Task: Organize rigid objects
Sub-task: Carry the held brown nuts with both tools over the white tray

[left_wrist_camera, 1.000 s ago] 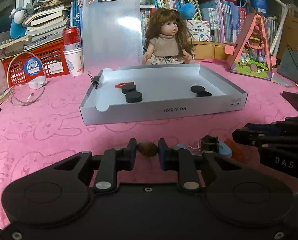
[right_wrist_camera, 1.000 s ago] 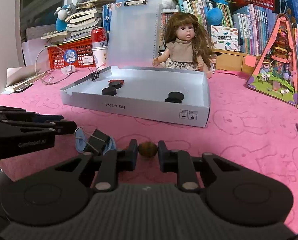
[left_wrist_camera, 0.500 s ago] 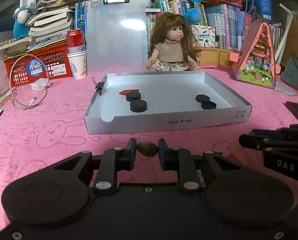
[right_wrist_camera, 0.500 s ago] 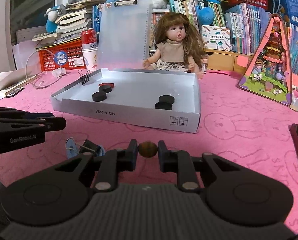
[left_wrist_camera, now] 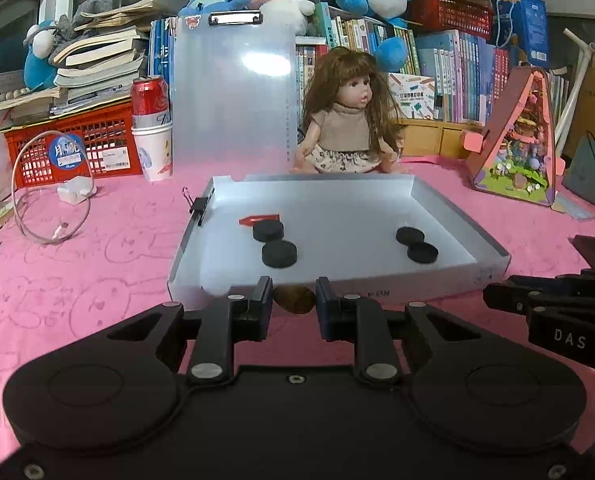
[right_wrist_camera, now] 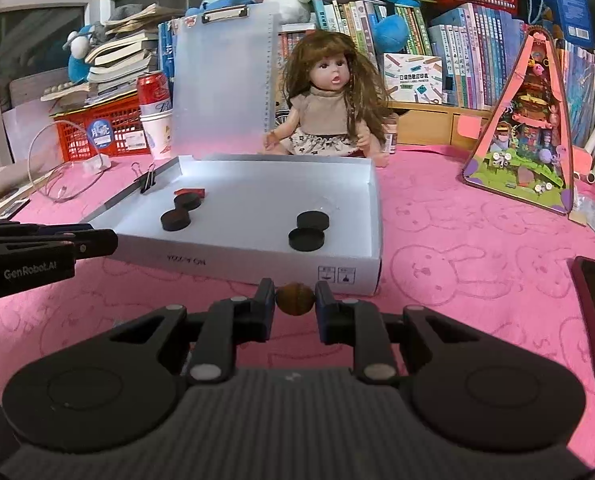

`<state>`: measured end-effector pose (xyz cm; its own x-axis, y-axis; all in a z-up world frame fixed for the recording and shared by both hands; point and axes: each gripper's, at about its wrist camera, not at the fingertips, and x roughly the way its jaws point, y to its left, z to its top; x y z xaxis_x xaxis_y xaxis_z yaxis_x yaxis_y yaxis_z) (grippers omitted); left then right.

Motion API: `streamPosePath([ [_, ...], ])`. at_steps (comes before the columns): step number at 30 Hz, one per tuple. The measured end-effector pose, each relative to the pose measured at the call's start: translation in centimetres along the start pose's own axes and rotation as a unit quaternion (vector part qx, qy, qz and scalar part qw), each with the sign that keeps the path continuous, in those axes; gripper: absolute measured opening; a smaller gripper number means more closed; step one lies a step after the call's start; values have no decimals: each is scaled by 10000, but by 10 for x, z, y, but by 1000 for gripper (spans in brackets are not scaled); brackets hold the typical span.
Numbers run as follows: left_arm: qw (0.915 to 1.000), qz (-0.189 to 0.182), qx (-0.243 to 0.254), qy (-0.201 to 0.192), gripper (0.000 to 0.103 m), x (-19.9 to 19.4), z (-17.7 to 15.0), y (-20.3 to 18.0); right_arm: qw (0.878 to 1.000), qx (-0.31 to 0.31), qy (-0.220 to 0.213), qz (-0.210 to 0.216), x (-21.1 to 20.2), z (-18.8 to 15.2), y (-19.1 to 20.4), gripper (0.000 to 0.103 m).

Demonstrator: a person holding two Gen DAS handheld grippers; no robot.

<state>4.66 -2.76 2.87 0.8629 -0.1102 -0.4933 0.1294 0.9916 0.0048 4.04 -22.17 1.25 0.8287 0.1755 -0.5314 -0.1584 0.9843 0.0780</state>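
My left gripper (left_wrist_camera: 294,300) is shut on a small brown round bead (left_wrist_camera: 295,300), held just in front of the near wall of a shallow white box (left_wrist_camera: 377,286). My right gripper (right_wrist_camera: 295,299) is shut on a similar brown bead (right_wrist_camera: 295,299) near the box's front right corner (right_wrist_camera: 349,276). Inside the box lie several black discs (left_wrist_camera: 279,254) (right_wrist_camera: 306,238) and a red flat piece (left_wrist_camera: 257,219). The right gripper shows at the right of the left wrist view (left_wrist_camera: 553,308); the left gripper shows at the left of the right wrist view (right_wrist_camera: 45,246).
A doll (left_wrist_camera: 351,120) sits behind the box, with a clear clipboard (left_wrist_camera: 233,96), a red can on a paper cup (left_wrist_camera: 151,120), a red basket (left_wrist_camera: 77,144) and a cable loop (left_wrist_camera: 51,188). A triangular toy house (right_wrist_camera: 527,128) stands right. A binder clip (left_wrist_camera: 199,208) grips the box's left wall.
Both grippers have moved forward toward the white box with their beads; the box looks nearer. The blue binder clips on the cloth have dropped out of view below the grippers.
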Motion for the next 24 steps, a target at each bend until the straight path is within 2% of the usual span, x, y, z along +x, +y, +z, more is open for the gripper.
streamPosePath([
  [24, 9991, 3, -403, 141, 21, 51, 60, 32, 9992, 379, 55, 151, 34, 58, -16, 26],
])
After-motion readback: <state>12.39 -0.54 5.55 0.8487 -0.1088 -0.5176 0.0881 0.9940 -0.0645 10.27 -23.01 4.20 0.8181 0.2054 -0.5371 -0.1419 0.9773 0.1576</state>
